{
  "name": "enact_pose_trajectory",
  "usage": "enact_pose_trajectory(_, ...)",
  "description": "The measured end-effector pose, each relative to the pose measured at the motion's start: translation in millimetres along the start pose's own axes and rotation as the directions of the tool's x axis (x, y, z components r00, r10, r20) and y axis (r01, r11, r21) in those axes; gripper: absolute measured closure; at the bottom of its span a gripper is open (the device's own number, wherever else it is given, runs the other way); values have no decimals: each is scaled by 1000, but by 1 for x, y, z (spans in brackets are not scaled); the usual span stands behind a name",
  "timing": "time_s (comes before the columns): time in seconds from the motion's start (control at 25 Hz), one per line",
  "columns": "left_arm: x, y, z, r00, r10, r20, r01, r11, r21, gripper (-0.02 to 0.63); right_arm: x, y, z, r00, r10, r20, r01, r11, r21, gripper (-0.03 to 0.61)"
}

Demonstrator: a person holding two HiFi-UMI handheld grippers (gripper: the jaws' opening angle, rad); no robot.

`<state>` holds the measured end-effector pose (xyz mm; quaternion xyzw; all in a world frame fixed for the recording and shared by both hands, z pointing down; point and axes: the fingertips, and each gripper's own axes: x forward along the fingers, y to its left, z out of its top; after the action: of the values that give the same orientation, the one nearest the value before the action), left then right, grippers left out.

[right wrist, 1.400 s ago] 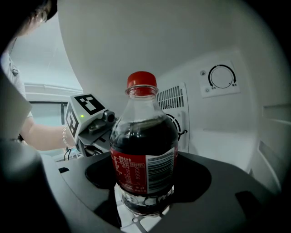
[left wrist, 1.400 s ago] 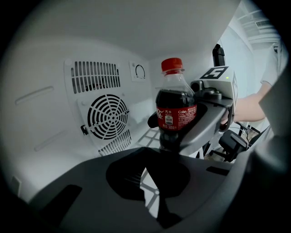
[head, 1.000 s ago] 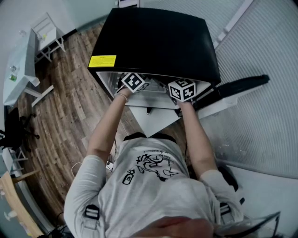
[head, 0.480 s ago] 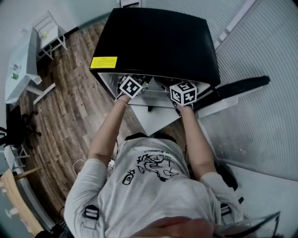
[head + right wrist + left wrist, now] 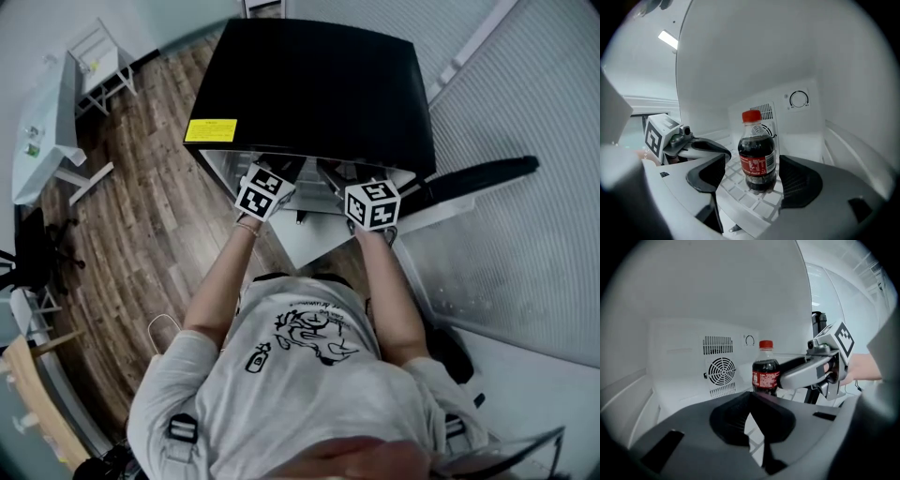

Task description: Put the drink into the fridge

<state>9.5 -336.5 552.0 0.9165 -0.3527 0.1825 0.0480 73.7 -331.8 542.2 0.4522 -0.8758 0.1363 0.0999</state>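
Inside the fridge (image 5: 319, 84), on the white wire shelf (image 5: 740, 194), the drink (image 5: 758, 157) stands upright: a small bottle of dark cola with a red cap and a red label. It sits toward the back wall, in front of the round fan grille (image 5: 721, 371), with the dial (image 5: 798, 99) up and to its right on the same panel.

Your right gripper (image 5: 754, 185) has its jaws spread as wide as they go, one on each side of the bottle's lower half. Neither pad touches it, and a gap shows on both sides. Those tongs grip nothing, and the bottle rests on the shelf alone.

Your left gripper (image 5: 752, 416) has its jaws drawn together to a thin slit with nothing between them. It hangs over the front part of the shelf, to the left of the bottle and apart from it.

From the head view, your two marker cubes sit side by side at the fridge's open mouth, just under its black top. The door (image 5: 478, 178) stands swung out to your right, and you lean in over the wooden floor (image 5: 141, 225).
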Motion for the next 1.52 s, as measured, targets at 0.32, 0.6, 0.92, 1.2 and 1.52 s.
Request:
enact_pose_trajectory(0.32,-37,-38,26,995,1,104,10,994,-109,612,-51,23,12,1000,9,25,-10,1000,24,224)
enact_pose_trajectory(0.6,-80,-75,63,977,-1,212,36,986,-160,612,-98,58,41,995,61,78,-61,998,0,305)
enact_pose_trajectory(0.92,-133,-111,109,943,-10,333,63,987,-147,612,-143,108,68,987,113,118,-105,992,-68,434)
enact_pose_trajectory(1.2,-171,-133,131,924,-11,382,69,988,-137,612,-172,127,91,978,121,167,-117,993,-34,496)
enact_pose_trajectory(1.52,-175,-148,114,939,-26,343,65,993,-103,612,-180,141,94,979,93,183,-81,994,-71,528)
